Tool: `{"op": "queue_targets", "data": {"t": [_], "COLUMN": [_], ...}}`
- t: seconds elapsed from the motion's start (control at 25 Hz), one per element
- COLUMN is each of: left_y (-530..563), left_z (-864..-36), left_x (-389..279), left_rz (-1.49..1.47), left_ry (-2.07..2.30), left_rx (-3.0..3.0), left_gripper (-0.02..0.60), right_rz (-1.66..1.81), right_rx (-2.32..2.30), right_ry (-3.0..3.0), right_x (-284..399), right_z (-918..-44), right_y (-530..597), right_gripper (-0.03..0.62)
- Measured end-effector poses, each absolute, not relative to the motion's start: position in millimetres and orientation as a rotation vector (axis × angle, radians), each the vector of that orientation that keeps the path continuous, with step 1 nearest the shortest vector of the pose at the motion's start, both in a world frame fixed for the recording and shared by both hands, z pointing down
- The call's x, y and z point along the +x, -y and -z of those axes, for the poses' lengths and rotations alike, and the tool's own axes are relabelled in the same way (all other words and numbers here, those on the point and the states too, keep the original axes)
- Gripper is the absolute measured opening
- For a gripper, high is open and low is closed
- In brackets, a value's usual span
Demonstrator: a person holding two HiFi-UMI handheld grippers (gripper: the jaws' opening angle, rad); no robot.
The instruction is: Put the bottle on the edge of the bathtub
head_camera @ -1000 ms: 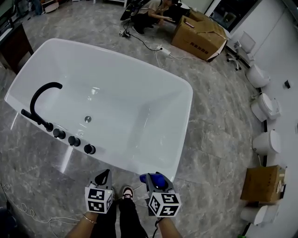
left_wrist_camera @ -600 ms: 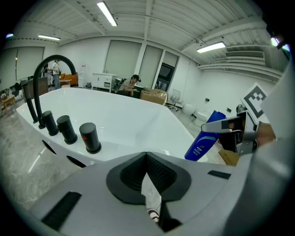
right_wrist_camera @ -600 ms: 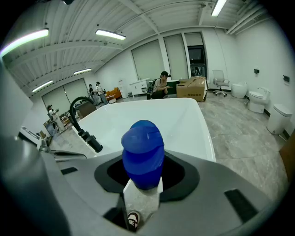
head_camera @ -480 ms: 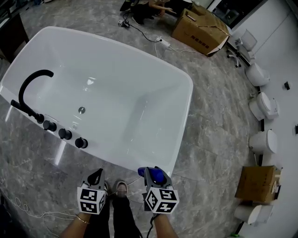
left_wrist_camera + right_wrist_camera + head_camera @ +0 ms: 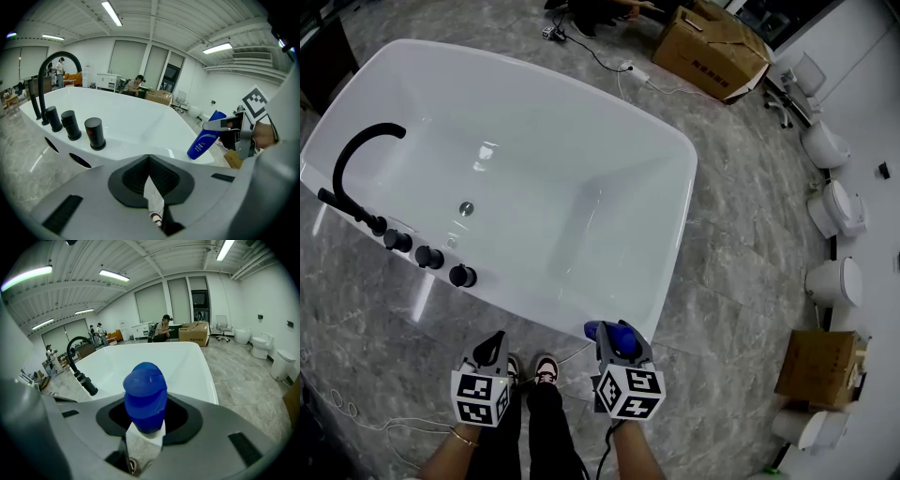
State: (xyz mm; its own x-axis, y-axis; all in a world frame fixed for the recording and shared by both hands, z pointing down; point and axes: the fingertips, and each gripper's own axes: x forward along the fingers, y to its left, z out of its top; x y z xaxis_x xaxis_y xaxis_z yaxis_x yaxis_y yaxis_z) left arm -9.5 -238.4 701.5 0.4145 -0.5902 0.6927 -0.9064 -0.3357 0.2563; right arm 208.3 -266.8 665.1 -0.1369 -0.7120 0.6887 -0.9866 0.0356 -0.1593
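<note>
Progress check: you're most of the way there, but the drop-off isn't done yet. Your right tongs (image 5: 145, 427) are clamped on the bottle (image 5: 145, 397), and it's hanging at the near corner of the bathtub (image 5: 581, 122), on the opposite side from the black faucet (image 5: 356, 169) and the knobs (image 5: 427, 256). From the left gripper view the bottle leans over, with its lower end right at the rim. I honestly can't tell whether it's touching the rim or just above it.

What's left, as I read it: get it standing on the flat of the rim, open up, then back off. That rim looks narrow and glossy, so I'd guess a tilted release could let it slide into the tub or onto the floor.

Your left tongs (image 5: 149, 158) are pressed together with nothing in them, off to the side of the action.

The bottle itself is bright blue plastic with a smooth, slim body, pale print on the side and a rounded end pointing away from your tongs.
</note>
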Motion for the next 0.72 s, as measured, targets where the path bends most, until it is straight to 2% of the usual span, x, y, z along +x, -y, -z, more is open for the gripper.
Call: {"op": "queue_targets", "data": {"t": [0.72], "left_y": [236.6], "left_z": [-703.8], "left_x": [-17.5], "left_rz": [-0.643], "left_ry": [1.293], "left_rx": [2.039], "left_gripper": [0.011], "right_rz": [-0.776], "right_rx": [1.707], "right_ry": [1.916], "right_x": [203.2], "right_z": [-670.7], "right_y": [269.3], "right_gripper": [0.167]}}
